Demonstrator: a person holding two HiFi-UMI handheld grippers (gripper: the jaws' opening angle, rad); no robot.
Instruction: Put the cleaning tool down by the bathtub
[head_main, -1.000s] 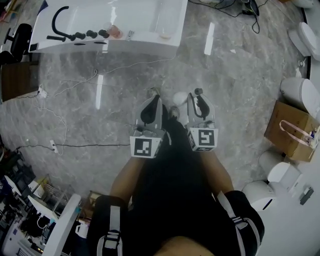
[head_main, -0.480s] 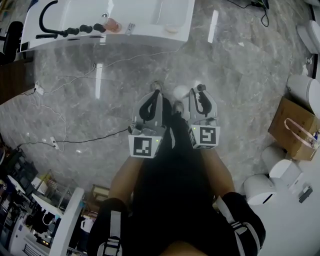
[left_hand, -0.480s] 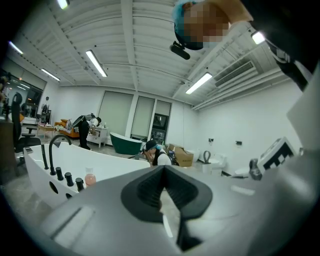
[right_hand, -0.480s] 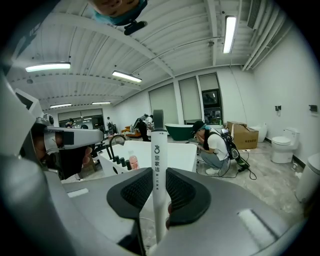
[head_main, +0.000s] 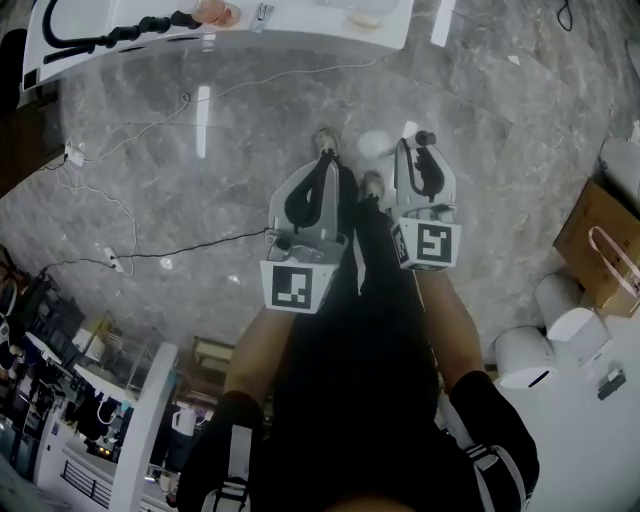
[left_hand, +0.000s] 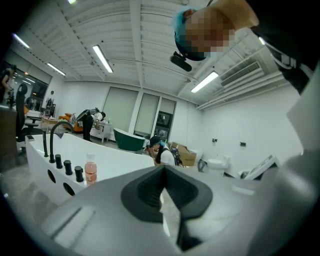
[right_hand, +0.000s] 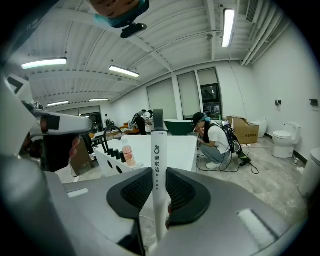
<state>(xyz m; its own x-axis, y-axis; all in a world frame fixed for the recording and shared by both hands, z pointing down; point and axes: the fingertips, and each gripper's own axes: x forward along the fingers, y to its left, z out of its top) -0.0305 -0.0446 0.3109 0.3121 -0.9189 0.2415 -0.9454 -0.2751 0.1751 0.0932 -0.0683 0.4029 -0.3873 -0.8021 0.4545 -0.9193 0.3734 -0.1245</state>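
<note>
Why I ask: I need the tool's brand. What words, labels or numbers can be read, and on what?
"宝家洁", under a logo: cleaning tool's white handle, in the right hand-held gripper.
Smaller print below it: too small to read.
Cardboard box print: blurred.

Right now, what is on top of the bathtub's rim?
A black faucet, black knobs and a pink bottle stand there. The bathtub wall covers the basin.
</note>
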